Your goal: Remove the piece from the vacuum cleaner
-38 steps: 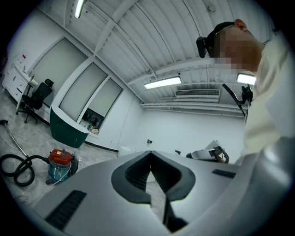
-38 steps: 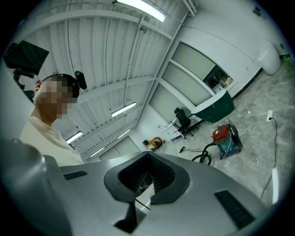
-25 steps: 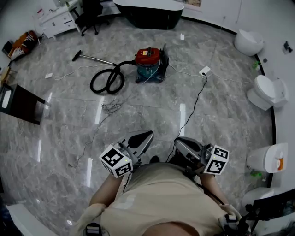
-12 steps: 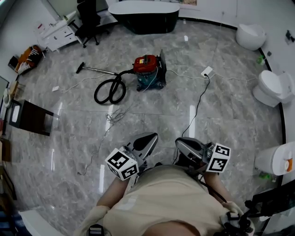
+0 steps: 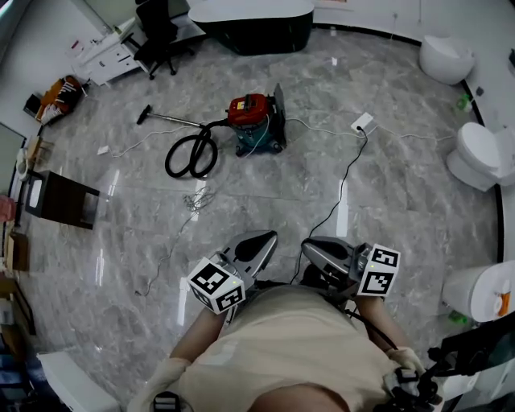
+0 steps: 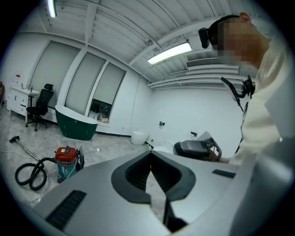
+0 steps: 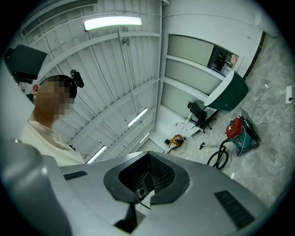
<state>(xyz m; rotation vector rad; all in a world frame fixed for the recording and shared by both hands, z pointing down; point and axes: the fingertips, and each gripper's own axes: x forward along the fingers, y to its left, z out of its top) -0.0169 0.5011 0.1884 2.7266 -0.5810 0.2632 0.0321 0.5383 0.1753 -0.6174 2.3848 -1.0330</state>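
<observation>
Two tools are held side by side just above the person's cream shirt (image 5: pixel 282 346): the grey left gripper (image 5: pixel 261 236) and the grey right gripper (image 5: pixel 310 244), each with a black-and-white marker cube on it. In both gripper views the jaws are pressed together at the tips, and nothing is between them. Well ahead of them, the small vacuum cleaner with a red lid and a blue-green tank (image 5: pixel 253 121) stands upright on the shiny grey stone floor (image 5: pixel 402 209). Its lid is on, so what is in the tank is hidden. A black bendy hose (image 5: pixel 189 154) is joined to the vacuum cleaner and lies in a loop on the floor just left of it. A thin silver pipe (image 5: pixel 173 120) runs on from the hose, further left, to a small black floor brush (image 5: pixel 145 113). Just right of the vacuum cleaner lies a white plug block (image 5: pixel 360 123), and a black cord (image 5: pixel 342 181) runs from it toward the person. Behind the vacuum cleaner stands a long dark green bathtub with a white top (image 5: pixel 249 20); I cannot tell what is in it. A black office chair (image 5: pixel 157 28) stands behind the vacuum cleaner and to its left. Far right of the vacuum cleaner stand white toilets (image 5: pixel 483 157). One white bowl (image 5: pixel 479 290), far right and nearer the person, has something orange on it, too small to name. Left of the vacuum cleaner and nearer the person sits a dark box-like table (image 5: pixel 60 199).
</observation>
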